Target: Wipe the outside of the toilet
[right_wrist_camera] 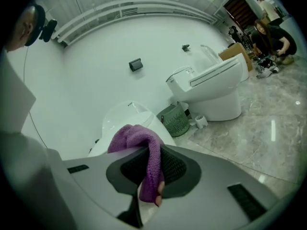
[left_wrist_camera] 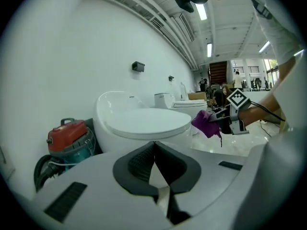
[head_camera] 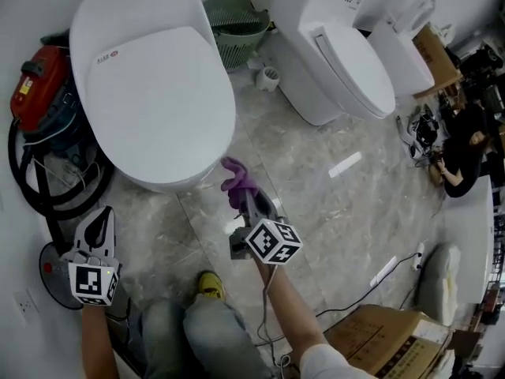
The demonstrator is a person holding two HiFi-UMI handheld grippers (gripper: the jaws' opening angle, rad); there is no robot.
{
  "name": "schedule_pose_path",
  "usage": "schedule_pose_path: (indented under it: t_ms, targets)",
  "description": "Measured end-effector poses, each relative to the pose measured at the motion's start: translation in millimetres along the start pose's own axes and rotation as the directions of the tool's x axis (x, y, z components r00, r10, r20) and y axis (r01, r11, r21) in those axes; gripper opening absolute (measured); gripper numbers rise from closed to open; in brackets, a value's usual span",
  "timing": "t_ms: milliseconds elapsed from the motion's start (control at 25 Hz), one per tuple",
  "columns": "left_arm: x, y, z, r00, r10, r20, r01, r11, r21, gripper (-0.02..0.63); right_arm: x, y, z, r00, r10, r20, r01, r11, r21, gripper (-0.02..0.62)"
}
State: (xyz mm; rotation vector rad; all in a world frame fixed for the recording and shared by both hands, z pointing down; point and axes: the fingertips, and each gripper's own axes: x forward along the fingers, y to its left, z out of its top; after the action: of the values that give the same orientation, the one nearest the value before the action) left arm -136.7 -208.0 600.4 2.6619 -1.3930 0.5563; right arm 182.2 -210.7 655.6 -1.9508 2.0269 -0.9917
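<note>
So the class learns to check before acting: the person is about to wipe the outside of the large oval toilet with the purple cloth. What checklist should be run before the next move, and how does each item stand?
1. Purple cloth clamped in the right gripper jaws: ok.
2. Cloth touching the oval toilet: cannot tell; it hangs close to the front rim.
3. Toilet lid down: ok.
4. Left gripper free to help: ok, jaws together, nothing between.
5. Room beside the toilet on the person's left: not ok, the black hose and red vacuum crowd it.
</note>
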Motion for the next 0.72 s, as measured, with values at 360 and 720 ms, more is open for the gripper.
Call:
schedule_pose_path:
  t_ms: [360, 720]
  targets:
    - [-40.1, 21.7, 164.7, 0.999, 0.021, -0.040, -0.022, 1.000, -0.015, 0.018, -59.2, 105.9, 155.2, 0.998, 0.057, -0.017, -0.059, 0.987, -0.152, 0.060]
    - [-107.2, 21.1, 329.0, 0.996, 0.084, -0.022, -0.085, 0.994, -0.061, 0.018, -123.7, 197.5, 296.1, 0.996, 0.089, 0.026, -0.084, 0.985, -0.149, 0.060]
